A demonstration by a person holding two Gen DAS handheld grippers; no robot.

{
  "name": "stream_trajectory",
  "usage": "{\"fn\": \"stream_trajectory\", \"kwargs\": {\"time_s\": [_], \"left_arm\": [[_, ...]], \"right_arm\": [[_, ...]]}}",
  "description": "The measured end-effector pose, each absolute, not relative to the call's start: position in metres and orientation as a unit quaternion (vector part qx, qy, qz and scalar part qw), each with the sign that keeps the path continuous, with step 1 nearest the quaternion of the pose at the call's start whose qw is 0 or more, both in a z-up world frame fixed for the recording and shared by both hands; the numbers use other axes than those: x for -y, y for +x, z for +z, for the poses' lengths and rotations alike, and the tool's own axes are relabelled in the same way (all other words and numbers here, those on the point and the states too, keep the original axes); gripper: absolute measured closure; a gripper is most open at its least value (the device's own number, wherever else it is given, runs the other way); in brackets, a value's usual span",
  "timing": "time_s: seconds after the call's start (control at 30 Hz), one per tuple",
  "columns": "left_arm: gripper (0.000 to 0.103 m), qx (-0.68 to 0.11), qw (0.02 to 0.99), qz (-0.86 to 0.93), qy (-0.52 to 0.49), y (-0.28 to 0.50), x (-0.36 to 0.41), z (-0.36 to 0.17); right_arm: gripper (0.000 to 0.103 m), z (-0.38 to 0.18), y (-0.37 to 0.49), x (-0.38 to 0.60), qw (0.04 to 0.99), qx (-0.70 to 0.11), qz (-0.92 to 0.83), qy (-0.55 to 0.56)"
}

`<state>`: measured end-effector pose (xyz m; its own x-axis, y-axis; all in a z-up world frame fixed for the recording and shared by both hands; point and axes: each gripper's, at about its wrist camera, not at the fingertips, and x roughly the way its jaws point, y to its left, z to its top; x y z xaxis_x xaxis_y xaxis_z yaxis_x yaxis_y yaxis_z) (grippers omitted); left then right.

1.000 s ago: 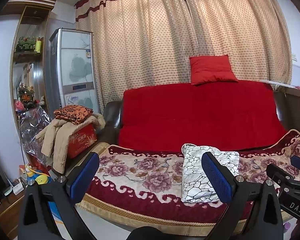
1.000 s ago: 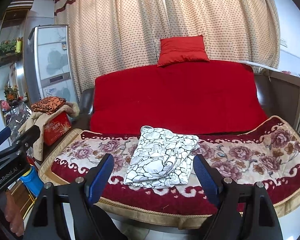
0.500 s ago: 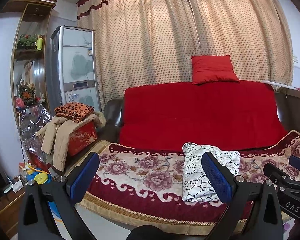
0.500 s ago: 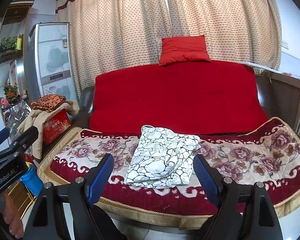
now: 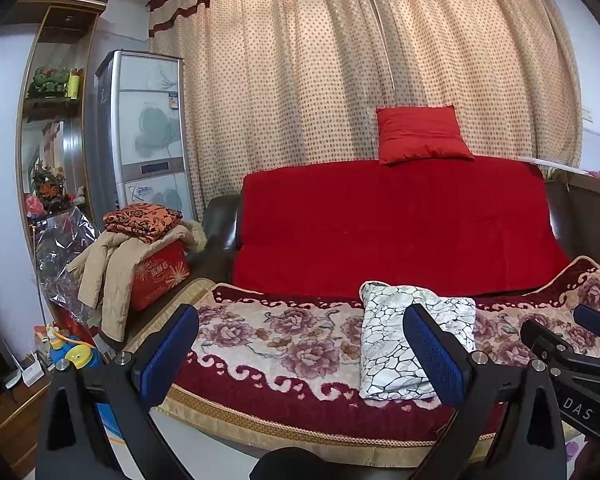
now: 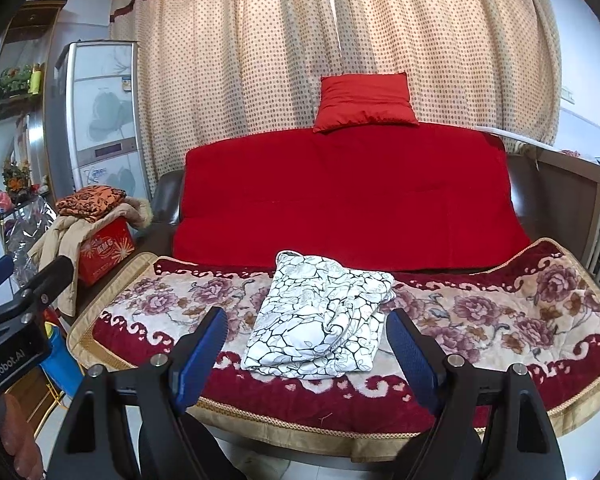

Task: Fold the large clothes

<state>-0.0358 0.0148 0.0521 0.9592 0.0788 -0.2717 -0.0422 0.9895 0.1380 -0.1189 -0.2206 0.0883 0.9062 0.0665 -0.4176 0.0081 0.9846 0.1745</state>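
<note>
Left wrist view: my left hand-held gripper [image 5: 300, 354] gapes wide over the floral blanket [image 5: 284, 332] on the sofa [image 5: 396, 224]; folded white garment [image 5: 396, 344] at 4 o'clock.

Right wrist view: my right hand-held gripper [image 6: 306, 354] spread wide, garment [image 6: 324, 320] dead centre, curtain [image 6: 340, 48] at 12.

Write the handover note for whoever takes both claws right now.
Left claw: open, empty, held short of the sofa edge.
Right claw: open, empty, lined up with the garment.
White garment with black crackle print: lies folded in a compact bundle on the floral red-and-cream blanket that covers the sofa seat, touched by neither claw.
Done: this piece looks folded.
Left: possibly the beige quilted jacket draped over the red box beside the sofa; I cannot tell whether it belongs to the job.
</note>
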Motion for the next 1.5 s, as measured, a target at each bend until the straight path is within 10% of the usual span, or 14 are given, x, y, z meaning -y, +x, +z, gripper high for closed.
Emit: {"fn": "stream_trajectory", "kwargs": {"time_s": [1.5], "left_arm": [[0.001,-0.172,0.982,-0.012,0.073,-0.003,0.006,0.038]], "right_arm": [[0.019,0.081,-0.097,0.223,0.977,-0.209,-0.016,0.043]]}}
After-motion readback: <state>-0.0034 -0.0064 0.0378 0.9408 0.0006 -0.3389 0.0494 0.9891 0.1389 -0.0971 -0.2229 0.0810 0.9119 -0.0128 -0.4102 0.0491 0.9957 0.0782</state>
